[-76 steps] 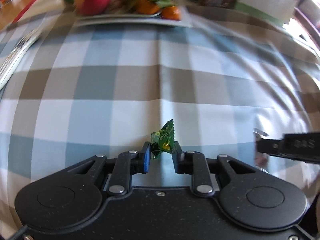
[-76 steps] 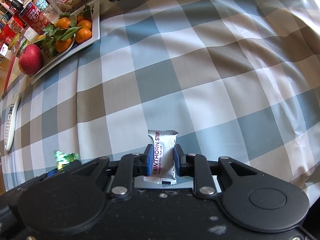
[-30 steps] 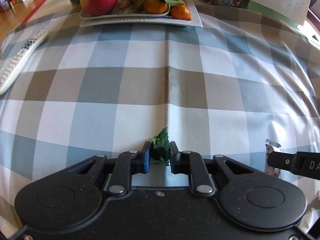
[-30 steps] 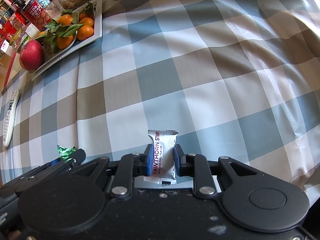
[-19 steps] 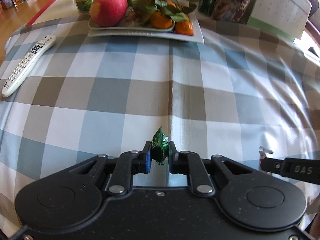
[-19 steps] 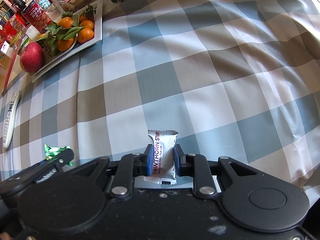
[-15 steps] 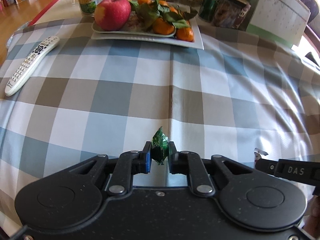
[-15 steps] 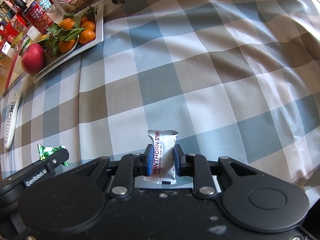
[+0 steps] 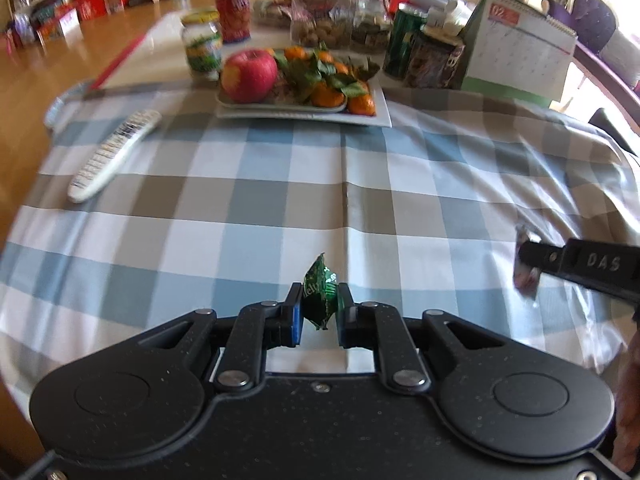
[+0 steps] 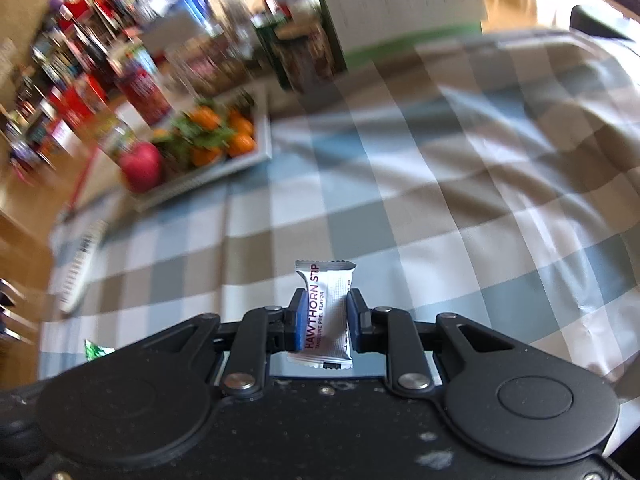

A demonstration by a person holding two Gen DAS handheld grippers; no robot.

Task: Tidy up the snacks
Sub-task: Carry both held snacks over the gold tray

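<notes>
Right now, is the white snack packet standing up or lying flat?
Standing up. The right gripper is shut on the white snack packet, pinching its sides, with the sealed top edge poking above the fingers.

Hawthorn strip packet between hand-held gripper pads, apparently clamped

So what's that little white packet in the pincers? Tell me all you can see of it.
The white packet is a small sealed pillow pouch of smooth plastic film with crimped, zigzag ends. Down its front runs "HAWTHORN STRIP" in dark red, with "TANGERINE PEEL FLAVOR" in smaller print. It stands upright, pinched at its sides by the right gripper, held up off the checked cloth; nothing else touches it.
</notes>
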